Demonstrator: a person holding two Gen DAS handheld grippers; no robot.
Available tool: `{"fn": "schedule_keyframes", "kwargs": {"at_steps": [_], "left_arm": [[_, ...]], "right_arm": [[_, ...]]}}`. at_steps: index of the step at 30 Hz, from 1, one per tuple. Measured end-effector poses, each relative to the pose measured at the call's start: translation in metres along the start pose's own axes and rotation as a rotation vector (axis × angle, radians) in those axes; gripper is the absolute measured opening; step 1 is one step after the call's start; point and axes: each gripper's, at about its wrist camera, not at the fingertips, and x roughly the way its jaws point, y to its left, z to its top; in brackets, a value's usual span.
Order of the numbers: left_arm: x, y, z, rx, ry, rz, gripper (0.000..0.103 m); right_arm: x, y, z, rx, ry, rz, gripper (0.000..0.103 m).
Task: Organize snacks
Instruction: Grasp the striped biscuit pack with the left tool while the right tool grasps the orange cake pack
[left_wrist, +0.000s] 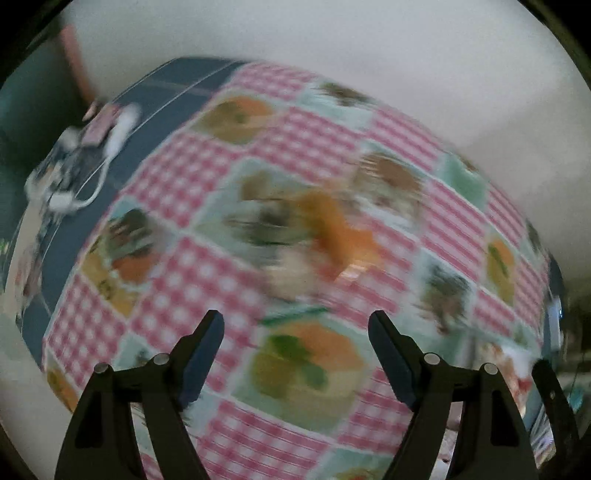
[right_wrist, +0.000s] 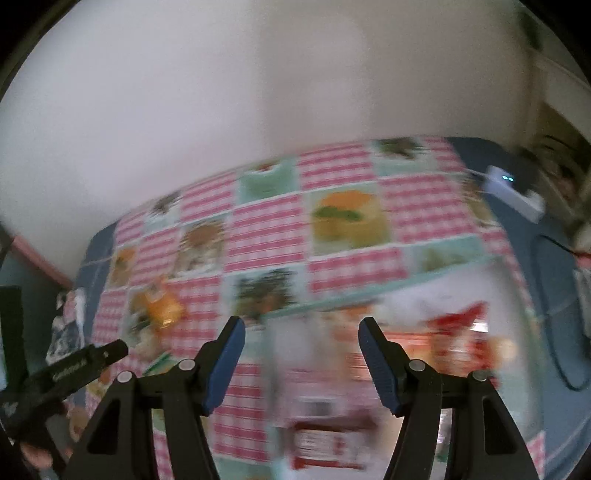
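Both views are motion-blurred. An orange snack packet (left_wrist: 340, 236) lies on the pink-checked tablecloth (left_wrist: 207, 280), ahead of my left gripper (left_wrist: 295, 325), which is open and empty above the cloth. The same packet shows at the left in the right wrist view (right_wrist: 162, 306). My right gripper (right_wrist: 299, 332) is open and empty. Below and ahead of it is a clear container (right_wrist: 491, 295) with red and white snack packets (right_wrist: 458, 332) inside, too blurred to tell apart. The left gripper's body (right_wrist: 74, 365) shows at the lower left of the right wrist view.
The cloth covers a blue table (left_wrist: 166, 85) against a white wall. White cables and small items (left_wrist: 88, 147) lie at its far left corner. A white device with lit dots (right_wrist: 509, 188) sits at the table's right edge, with dark cables (right_wrist: 565, 362) nearby.
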Motion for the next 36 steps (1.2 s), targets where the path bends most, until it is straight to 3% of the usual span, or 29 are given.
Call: {"fn": "schedule_keyframes", "kwargs": {"at_steps": [5, 13, 23, 30, 36], "left_arm": [[0.030, 0.030, 0.010, -0.051, 0.052, -0.033, 0.081], [0.073, 0.019, 0.011, -0.038, 0.131, -0.082, 0.081], [0.098, 0.015, 0.016, -0.048, 0.134, -0.069, 0.081], [0.098, 0.023, 0.022, -0.068, 0.121, -0.057, 0.081], [0.098, 0.024, 0.024, -0.058, 0.113, -0.090, 0.064]], "right_arm": [[0.026, 0.053, -0.001, -0.068, 0.029, 0.099, 0.068], [0.096, 0.121, 0.011, -0.114, 0.157, 0.221, 0.068], [0.160, 0.172, 0.011, -0.255, 0.262, 0.178, 0.068], [0.175, 0.186, 0.008, -0.331, 0.269, 0.117, 0.067], [0.176, 0.180, 0.008, -0.321, 0.267, 0.127, 0.054]]}}
